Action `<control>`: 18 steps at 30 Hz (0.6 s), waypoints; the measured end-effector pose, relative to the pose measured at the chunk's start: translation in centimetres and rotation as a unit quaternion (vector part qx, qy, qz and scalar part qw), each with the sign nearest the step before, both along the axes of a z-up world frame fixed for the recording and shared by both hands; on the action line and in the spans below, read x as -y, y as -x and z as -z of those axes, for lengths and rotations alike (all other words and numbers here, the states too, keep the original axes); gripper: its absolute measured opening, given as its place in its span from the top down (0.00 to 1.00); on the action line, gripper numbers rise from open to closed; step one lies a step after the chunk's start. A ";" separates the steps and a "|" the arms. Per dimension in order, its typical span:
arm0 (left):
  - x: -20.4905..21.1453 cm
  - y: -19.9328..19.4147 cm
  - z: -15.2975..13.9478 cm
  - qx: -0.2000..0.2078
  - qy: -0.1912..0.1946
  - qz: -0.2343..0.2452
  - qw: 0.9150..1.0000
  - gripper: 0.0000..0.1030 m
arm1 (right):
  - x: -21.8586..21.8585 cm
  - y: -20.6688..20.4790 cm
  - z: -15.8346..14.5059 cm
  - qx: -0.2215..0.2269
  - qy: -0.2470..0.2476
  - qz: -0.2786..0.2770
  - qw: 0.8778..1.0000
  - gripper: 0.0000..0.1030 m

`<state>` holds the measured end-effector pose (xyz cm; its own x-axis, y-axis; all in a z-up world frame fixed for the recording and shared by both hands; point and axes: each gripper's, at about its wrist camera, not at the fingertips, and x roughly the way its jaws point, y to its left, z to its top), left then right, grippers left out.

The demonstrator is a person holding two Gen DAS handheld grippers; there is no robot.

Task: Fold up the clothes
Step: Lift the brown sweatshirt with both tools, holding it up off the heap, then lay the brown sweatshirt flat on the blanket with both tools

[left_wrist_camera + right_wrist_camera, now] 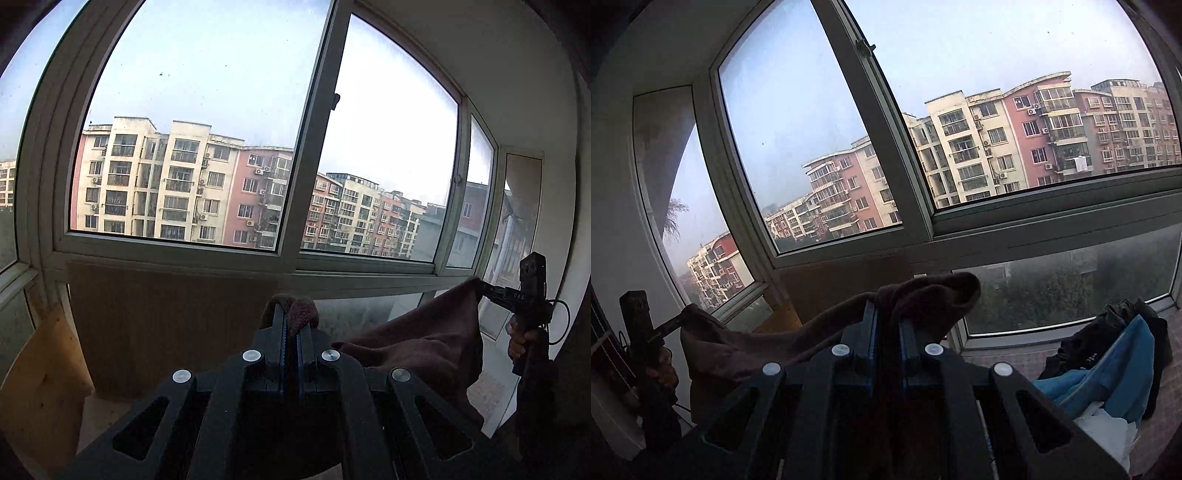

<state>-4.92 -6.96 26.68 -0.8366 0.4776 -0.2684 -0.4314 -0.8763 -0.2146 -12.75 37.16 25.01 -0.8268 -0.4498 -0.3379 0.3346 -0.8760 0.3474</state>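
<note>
Large white-framed window [295,155] filled the upper frame, pink and cream apartment blocks [177,192] stood outside, pale wooden board [40,376] leaned at lower left, white wall [517,74] at upper right

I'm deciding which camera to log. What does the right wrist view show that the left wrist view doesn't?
Only the right wrist view shows the pile of clothes with a blue garment on top, by the window at right. Only the left wrist view shows the wooden board at lower left. Both show the brown garment hanging between the left gripper and right gripper, each shut on it, and the apartment blocks outside.
</note>
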 end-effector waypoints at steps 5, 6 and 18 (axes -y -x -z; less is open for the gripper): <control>1.4 0.1 8.6 0.090 0.023 0.009 0.996 0.94 | 2.7 5.6 16.4 0.165 -0.079 0.056 0.982 0.81; 1.5 0.3 10.7 0.111 0.027 0.012 0.993 0.90 | 2.6 6.0 20.7 0.215 -0.106 0.074 0.968 0.73; 2.3 3.1 34.9 0.354 0.071 0.054 0.931 0.72 | 6.4 -3.7 40.4 0.428 0.013 0.058 0.902 0.59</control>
<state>-7.99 -9.22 -8.23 -0.3745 0.4668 -0.8012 -0.3131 -0.8769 -0.3646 -9.01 30.76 -15.37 -0.3105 -0.3939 -0.8651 -0.1582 -0.8760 0.4556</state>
